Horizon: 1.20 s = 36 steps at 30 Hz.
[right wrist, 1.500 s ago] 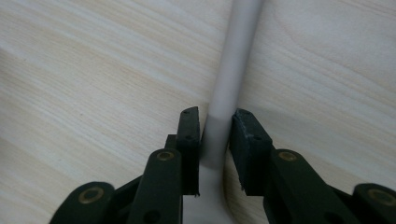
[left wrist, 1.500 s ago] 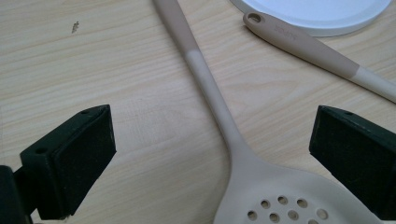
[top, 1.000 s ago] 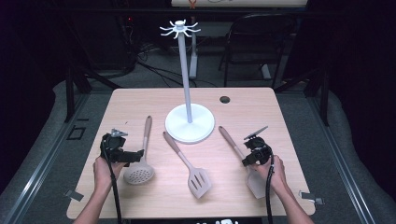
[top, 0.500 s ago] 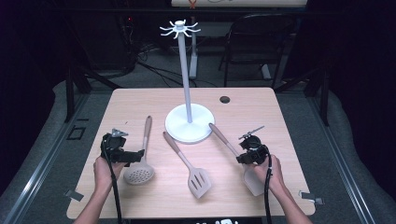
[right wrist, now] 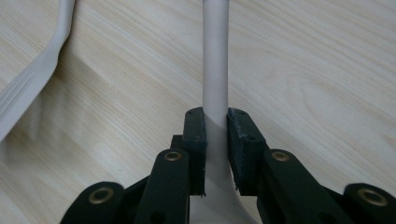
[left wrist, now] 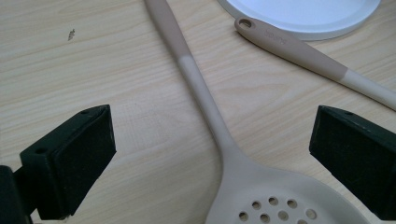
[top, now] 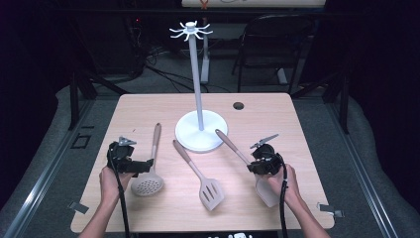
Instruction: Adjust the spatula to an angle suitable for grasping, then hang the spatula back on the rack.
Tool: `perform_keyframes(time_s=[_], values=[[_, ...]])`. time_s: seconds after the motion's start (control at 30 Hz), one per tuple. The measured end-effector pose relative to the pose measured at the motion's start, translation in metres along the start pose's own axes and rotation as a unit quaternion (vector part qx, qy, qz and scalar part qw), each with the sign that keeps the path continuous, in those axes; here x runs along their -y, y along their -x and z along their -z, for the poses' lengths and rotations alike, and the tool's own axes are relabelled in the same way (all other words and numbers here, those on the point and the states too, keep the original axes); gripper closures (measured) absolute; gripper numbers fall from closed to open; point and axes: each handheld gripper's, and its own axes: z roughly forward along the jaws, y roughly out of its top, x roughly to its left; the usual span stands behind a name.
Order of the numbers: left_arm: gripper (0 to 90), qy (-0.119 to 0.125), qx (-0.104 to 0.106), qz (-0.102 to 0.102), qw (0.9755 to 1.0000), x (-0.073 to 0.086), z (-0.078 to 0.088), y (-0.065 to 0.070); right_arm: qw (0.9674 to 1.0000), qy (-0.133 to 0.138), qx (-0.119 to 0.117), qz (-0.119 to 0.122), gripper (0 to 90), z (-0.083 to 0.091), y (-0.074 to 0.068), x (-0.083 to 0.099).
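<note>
A white hook stand [top: 197, 89] rises from its round base [top: 200, 133] at mid-table. Left of it lies a beige perforated skimmer [top: 146, 184]. My left gripper [top: 147, 165] stands open, and in the left gripper view [left wrist: 210, 154] the skimmer's handle [left wrist: 198, 88] runs on the table between the wide-apart jaws, touching neither. A slotted turner [top: 210, 191] lies in the middle. At the right, my right gripper [top: 255, 166] is shut on the pale handle [right wrist: 215, 65] of a third utensil [top: 267, 192], held tilted with its handle end toward the stand base; the right gripper view [right wrist: 215, 140] shows both pads pressing the handle.
A round cable hole [top: 238, 105] sits near the table's far edge. The slotted turner's edge [right wrist: 35, 84] lies just left of the right gripper. The turner's brown handle end [left wrist: 280, 42] rests by the stand base [left wrist: 303, 14]. Chairs and cables stand beyond the table.
My right gripper has risen and shifted a little left with the utensil, swinging its handle end nearer the stand base. The left gripper and the other utensils have stayed put.
</note>
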Motion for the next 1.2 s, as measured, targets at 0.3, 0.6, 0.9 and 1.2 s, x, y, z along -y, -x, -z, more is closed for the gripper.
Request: perform_keyframes(time_s=[0.3, 0.6, 0.9, 1.2], values=[[0.2, 0.017, 0.020, 0.009, 0.9996, -0.005, 0.006, 0.006, 0.9998, 0.018, 0.003, 0.013, 78.6, 0.006, -0.004, -0.002], [0.2, 0.038, 0.047, 0.006, 0.9981, -0.022, 0.009, 0.024, 0.9988, 0.035, 0.003, 0.035, 78.6, 0.011, -0.011, -0.005], [0.1, 0.040, 0.076, -0.015, 0.9962, -0.035, 0.004, 0.047, 0.9971, 0.055, 0.003, 0.053, 78.6, 0.016, -0.021, -0.014], [0.2, 0.038, 0.107, -0.022, 0.9933, -0.049, -0.002, 0.063, 0.9959, 0.063, -0.003, 0.065, 78.6, 0.019, -0.024, -0.022]])
